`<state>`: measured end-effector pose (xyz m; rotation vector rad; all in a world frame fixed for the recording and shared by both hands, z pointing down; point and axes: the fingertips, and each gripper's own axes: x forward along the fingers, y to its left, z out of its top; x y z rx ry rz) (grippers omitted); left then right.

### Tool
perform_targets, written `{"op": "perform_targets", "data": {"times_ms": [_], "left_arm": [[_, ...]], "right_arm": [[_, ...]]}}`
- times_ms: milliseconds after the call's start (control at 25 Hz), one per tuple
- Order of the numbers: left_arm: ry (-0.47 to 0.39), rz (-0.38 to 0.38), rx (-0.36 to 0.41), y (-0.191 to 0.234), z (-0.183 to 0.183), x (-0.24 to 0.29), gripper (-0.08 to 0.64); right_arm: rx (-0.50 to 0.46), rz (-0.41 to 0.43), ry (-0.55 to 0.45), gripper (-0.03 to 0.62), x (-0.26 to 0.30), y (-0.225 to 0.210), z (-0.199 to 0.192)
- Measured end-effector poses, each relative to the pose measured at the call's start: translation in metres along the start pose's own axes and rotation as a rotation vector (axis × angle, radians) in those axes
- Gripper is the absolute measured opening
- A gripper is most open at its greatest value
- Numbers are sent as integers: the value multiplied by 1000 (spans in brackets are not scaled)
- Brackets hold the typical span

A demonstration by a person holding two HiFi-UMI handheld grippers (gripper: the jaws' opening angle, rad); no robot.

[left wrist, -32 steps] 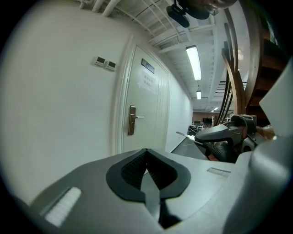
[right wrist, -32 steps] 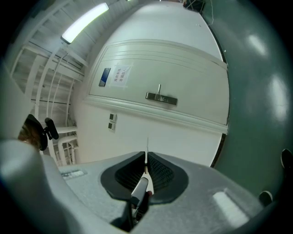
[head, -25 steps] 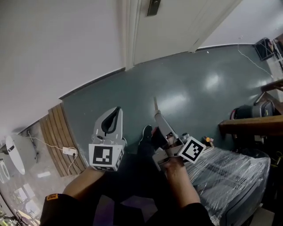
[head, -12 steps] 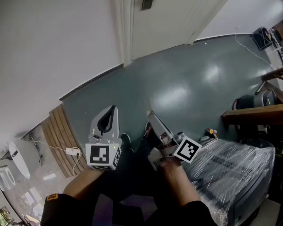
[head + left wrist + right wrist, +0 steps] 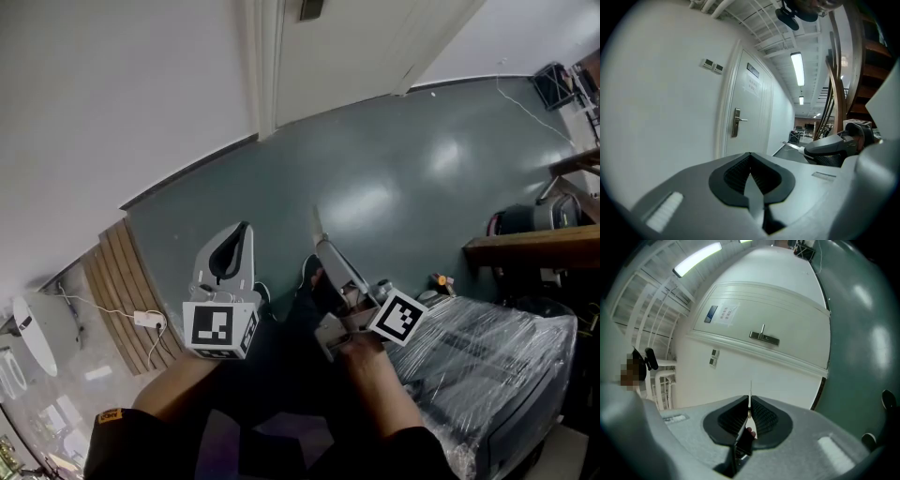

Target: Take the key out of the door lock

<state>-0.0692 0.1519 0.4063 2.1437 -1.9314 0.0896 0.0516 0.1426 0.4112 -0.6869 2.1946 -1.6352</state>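
My right gripper (image 5: 325, 247) is shut on the key (image 5: 316, 223). Its thin silver blade (image 5: 750, 392) sticks out past the closed jaws, and its dark head (image 5: 746, 440) sits between the pads. My left gripper (image 5: 245, 230) is shut with nothing in it, its jaws closed together in the left gripper view (image 5: 750, 157). The white door (image 5: 361, 52) stands across the floor, well away from both grippers. Its metal lock plate and lever handle (image 5: 736, 123) show in the left gripper view, and the handle (image 5: 764, 337) also shows in the right gripper view. I cannot make out the keyhole.
A grey-green floor (image 5: 394, 178) lies between me and the door. A plastic-wrapped bundle (image 5: 497, 366) and a wooden shelf (image 5: 525, 248) are at the right. A slatted wooden panel (image 5: 122, 281) and a white cable with a plug (image 5: 145, 319) lie at the left by the wall.
Both grippers have drifted slightly left and up in the head view. The right gripper still grips the key, and the left stays shut and empty.
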Motion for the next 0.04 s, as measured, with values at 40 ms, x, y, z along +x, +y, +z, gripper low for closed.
{"op": "perform_targets", "data": {"times_ms": [40], "left_arm": [[1,-2,-4,0,-1,1,18]], "right_arm": [[-1,-4,4,14,0,0,0]]}}
